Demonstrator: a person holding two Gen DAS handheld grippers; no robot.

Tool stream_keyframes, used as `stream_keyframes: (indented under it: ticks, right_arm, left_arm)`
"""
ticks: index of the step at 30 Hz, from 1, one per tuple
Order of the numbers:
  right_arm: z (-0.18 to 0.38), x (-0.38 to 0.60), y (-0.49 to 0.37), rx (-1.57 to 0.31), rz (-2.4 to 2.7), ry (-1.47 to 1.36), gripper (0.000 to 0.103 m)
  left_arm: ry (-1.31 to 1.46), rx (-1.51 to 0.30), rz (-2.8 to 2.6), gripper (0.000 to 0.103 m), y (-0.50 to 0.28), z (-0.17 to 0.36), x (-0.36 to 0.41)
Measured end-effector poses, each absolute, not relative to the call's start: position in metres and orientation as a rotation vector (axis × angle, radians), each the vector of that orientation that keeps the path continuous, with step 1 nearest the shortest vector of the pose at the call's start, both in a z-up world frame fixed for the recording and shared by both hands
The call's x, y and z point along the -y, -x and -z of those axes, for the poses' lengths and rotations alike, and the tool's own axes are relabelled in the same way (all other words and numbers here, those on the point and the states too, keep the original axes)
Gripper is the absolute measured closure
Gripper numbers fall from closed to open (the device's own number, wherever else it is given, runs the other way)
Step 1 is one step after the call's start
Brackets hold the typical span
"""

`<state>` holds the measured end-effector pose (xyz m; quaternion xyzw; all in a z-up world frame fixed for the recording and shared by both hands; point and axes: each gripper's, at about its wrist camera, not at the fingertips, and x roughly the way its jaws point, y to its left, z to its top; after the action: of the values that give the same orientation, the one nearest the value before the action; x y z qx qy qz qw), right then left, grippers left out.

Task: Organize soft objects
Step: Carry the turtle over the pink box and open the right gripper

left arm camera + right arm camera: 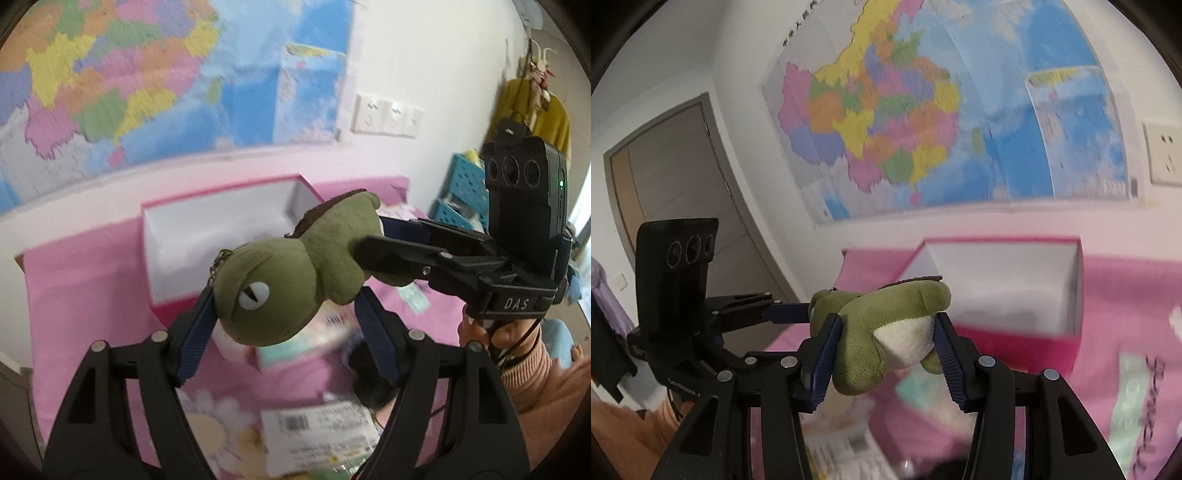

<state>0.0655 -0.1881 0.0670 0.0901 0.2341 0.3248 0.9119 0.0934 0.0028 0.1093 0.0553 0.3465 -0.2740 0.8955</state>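
A green plush turtle (295, 266) with a white eye, brown shell and white belly hangs in the air above the pink table. My left gripper (284, 302) is shut on its head. My right gripper (886, 332) is shut on its body and hind end (886, 332); in the left wrist view that gripper (373, 240) comes in from the right. In the right wrist view my left gripper (809, 312) reaches in from the left at the turtle's head. An open pink box with a white inside (207, 229) (1015, 288) stands behind the toy.
A pink cloth (92, 295) covers the table. Packets and a labelled bag (317, 435) lie below the grippers, beside a dark object (369, 384). Blue crates (465, 192) stand at the right. A map (923, 110) hangs on the wall; a door (683, 184) is at the left.
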Motion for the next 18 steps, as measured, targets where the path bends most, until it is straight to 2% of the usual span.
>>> stream_keyframes:
  ticks: [7,18]
  right_arm:
    - [-0.078,0.177,-0.121,-0.473,-0.683,-0.218,0.052]
    - [-0.032,0.175,-0.198,-0.625,-0.658,-0.307,0.051]
  left_arm:
    - [-0.154,-0.756,0.479,0.027,-0.151,-0.106,-0.001]
    - [-0.137,-0.886,0.45,0.027,-0.21,-0.059,0.002]
